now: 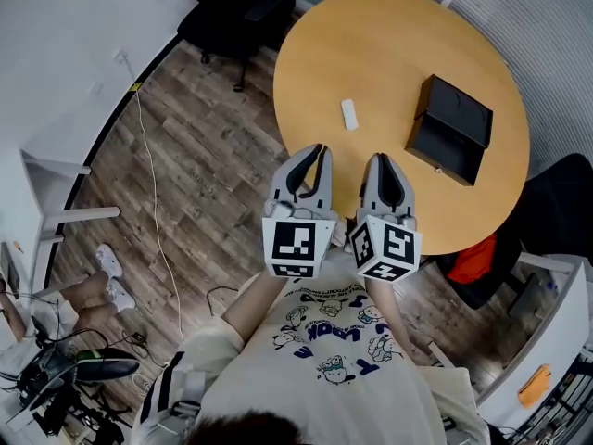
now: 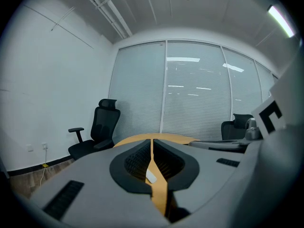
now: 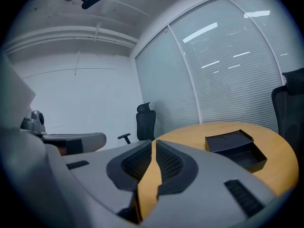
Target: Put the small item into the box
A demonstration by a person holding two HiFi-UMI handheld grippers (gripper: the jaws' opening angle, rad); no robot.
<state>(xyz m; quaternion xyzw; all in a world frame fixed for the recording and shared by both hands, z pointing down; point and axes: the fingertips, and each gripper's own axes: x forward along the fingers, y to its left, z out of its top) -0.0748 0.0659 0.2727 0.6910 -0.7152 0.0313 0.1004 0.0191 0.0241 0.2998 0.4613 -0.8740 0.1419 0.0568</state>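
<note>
Closest in, the left gripper (image 1: pixel 320 149) and the right gripper (image 1: pixel 381 158) hang side by side over the counter's (image 1: pixel 389 54) near edge. Each has its jaws brought together at the tips and nothing between them; the gripper views show only bare wood through the narrow slits. Beyond them, toward the counter's middle, lies the small item (image 1: pixel 349 114), a white oblong piece, untouched and well apart from both grippers. The black box (image 1: pixel 451 128) sits nearer the counter's right edge and seems to stand open, its lid tipped back. By my judgement the task is barely begun: the item is not yet picked up, and the carry and the drop into the box remain. Marker cubes (image 1: pixel 298 246) bear black-and-white squares; the shirt (image 1: pixel 343 341) has cartoon figures and blue lettering too small to read.
</note>
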